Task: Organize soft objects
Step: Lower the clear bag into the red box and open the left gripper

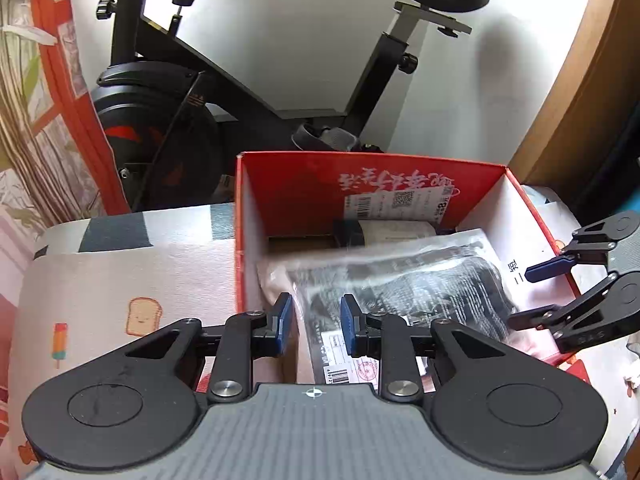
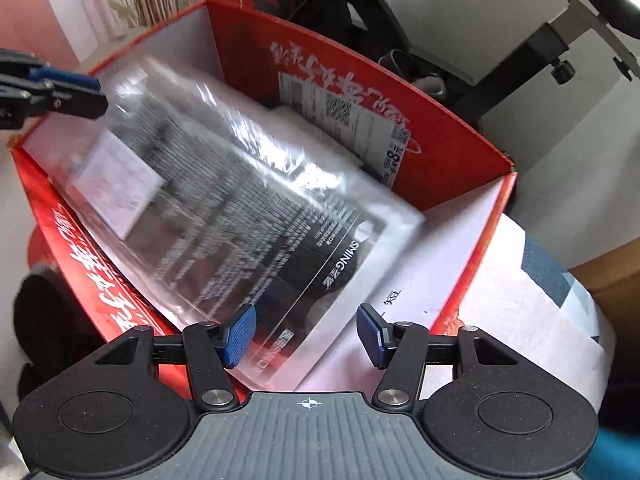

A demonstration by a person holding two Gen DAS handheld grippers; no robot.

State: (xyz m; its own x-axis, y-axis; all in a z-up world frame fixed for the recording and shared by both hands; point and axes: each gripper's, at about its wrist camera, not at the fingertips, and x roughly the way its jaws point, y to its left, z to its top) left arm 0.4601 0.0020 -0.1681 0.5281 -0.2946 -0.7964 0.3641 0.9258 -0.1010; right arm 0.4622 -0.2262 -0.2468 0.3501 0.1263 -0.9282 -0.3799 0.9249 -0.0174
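The exercise bike (image 1: 248,80) behind everything is cut off at the top and left, so only the frame and saddle show. In front sits the red cardboard box (image 1: 360,184) on a cartoon-print cover (image 1: 132,280), and the clear plastic bag (image 2: 240,200) of dark clothing lies slanted inside it — blurry at its far left end, label unreadable. A dark item at the box's far wall is mostly hidden. The left gripper (image 1: 316,324) tilts down over the near edge, jaws narrow but apart, gripping nothing. The right gripper (image 2: 306,334) points steeply down at the bag's near corner — pads spread, not pinching it.
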